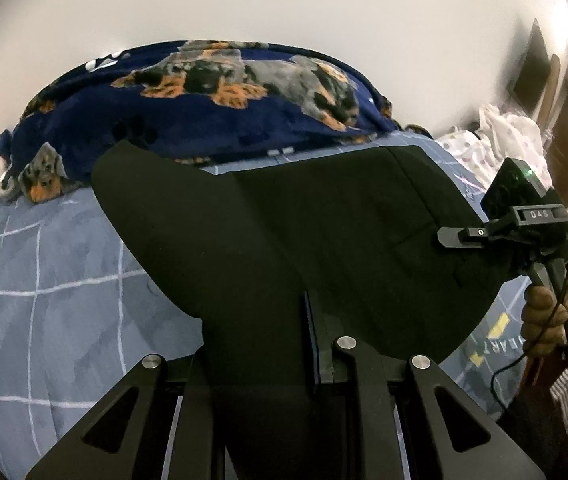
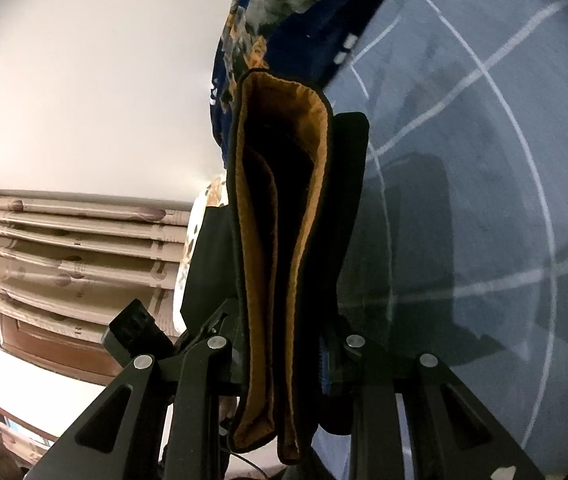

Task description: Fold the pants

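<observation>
Pants (image 1: 303,232) hung above the bed (image 1: 56,304), stretched sideways between both grippers; left gripper (image 1: 280,364) and right gripper (image 2: 280,356) jaws clamped them, fingertips hidden by black cloth.

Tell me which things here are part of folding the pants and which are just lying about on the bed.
Part of the job:
- black pants, with a tan lining showing in the right wrist view
- left gripper, shut on the pants
- right gripper, shut on the pants
- bed sheet, blue with white lines, the surface under the pants

Just lying about:
- dog-print blanket
- white clothes at the bed's far side
</observation>
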The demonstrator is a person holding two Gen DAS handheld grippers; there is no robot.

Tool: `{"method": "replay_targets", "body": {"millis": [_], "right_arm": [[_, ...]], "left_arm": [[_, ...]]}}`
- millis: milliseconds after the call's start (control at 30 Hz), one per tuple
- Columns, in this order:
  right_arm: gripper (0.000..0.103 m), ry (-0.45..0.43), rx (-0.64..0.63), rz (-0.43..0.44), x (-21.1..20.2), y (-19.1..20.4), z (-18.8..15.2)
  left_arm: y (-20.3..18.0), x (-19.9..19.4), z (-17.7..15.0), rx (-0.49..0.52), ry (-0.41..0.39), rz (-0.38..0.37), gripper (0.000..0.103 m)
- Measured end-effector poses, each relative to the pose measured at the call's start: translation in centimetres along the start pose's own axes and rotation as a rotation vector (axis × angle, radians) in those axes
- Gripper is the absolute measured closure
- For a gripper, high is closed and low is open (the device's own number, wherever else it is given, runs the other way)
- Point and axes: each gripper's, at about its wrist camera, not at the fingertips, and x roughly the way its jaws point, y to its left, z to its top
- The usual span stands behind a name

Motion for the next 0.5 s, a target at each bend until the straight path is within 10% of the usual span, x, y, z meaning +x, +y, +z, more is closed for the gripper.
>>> {"method": "replay_targets", "body": {"millis": [500], "right_arm": [[0.080, 0.006, -0.029, -0.002, 4.7, 0.1, 7.2]], "left_arm": [[5.1, 4.6, 5.2, -0.031, -0.022, 0.052, 0.086]]}}
